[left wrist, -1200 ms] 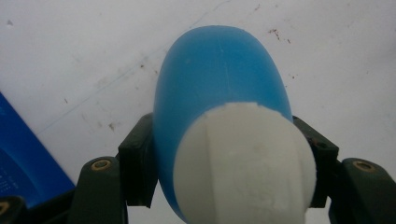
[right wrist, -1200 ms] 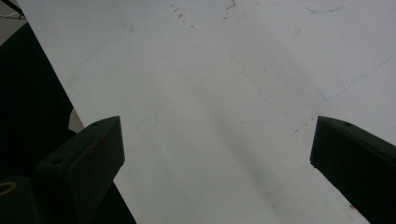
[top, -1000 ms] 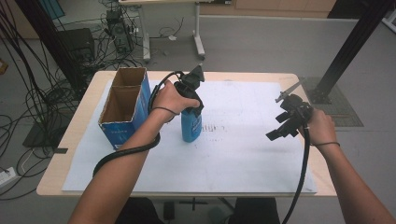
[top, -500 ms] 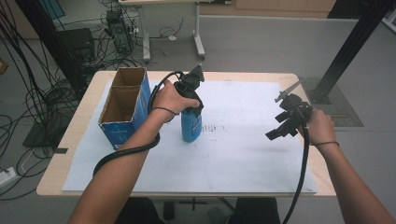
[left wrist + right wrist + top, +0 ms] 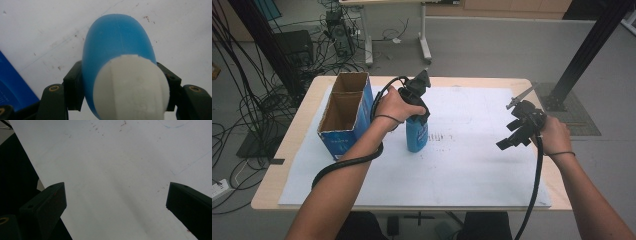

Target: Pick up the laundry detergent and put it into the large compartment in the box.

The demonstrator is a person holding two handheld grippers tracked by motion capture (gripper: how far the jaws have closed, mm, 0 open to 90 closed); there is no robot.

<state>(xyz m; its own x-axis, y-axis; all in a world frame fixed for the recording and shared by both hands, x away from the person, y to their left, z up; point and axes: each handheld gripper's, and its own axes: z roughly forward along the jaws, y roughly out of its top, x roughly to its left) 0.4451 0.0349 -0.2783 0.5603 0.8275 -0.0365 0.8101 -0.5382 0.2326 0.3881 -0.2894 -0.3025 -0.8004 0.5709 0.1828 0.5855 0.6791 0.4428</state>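
A blue bottle (image 5: 416, 136) with a white cap (image 5: 130, 86) stands upright on the white paper (image 5: 472, 165) near the table's middle. My left gripper (image 5: 416, 119) comes down from above and is shut on the bottle's upper part. In the left gripper view the jaws press on both sides of the bottle (image 5: 117, 42) just below the cap. My right gripper (image 5: 510, 141) hovers over the right side of the paper, well apart from the bottle. Its jaws stand wide open with nothing between them, and bare paper (image 5: 112, 170) lies beyond them.
An open blue cardboard box (image 5: 343, 117) with two compartments stands left of the bottle, close to my left forearm. The wooden table (image 5: 277, 180) ends just beyond the paper. A black post (image 5: 584, 50) rises behind the right corner. Cables lie on the floor at the left.
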